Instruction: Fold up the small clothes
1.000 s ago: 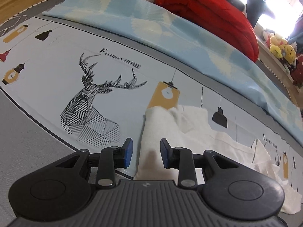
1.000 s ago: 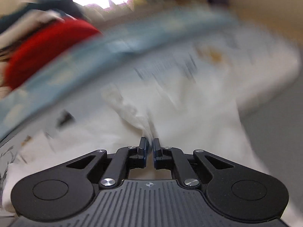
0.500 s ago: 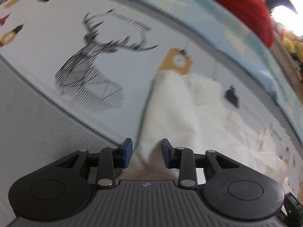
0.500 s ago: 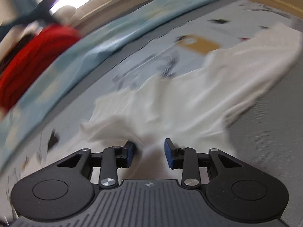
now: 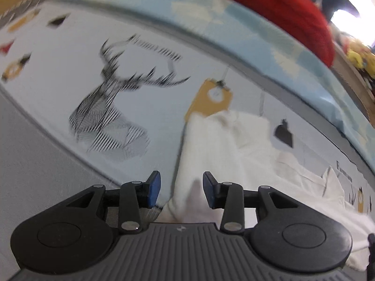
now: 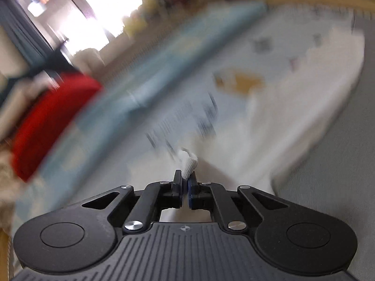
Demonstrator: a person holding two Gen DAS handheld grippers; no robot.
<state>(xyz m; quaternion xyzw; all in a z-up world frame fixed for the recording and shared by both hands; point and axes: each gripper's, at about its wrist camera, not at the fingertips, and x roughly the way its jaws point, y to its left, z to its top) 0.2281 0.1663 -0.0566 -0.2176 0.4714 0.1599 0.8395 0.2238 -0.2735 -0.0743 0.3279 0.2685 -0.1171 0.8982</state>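
Right gripper (image 6: 185,185) just pinched, likely the white garment (image 5: 222,145) hem, for folding; left gripper (image 5: 180,187), at its six o'clock, half-open, just widened, gripping nothing.

Your left gripper (image 5: 179,188) has just been opening, jaws apart over the near edge of the white garment (image 5: 225,145), pads not pressing it. Garment lies on the deer-print sheet (image 5: 70,53); red blanket (image 5: 281,9) behind, blurred.
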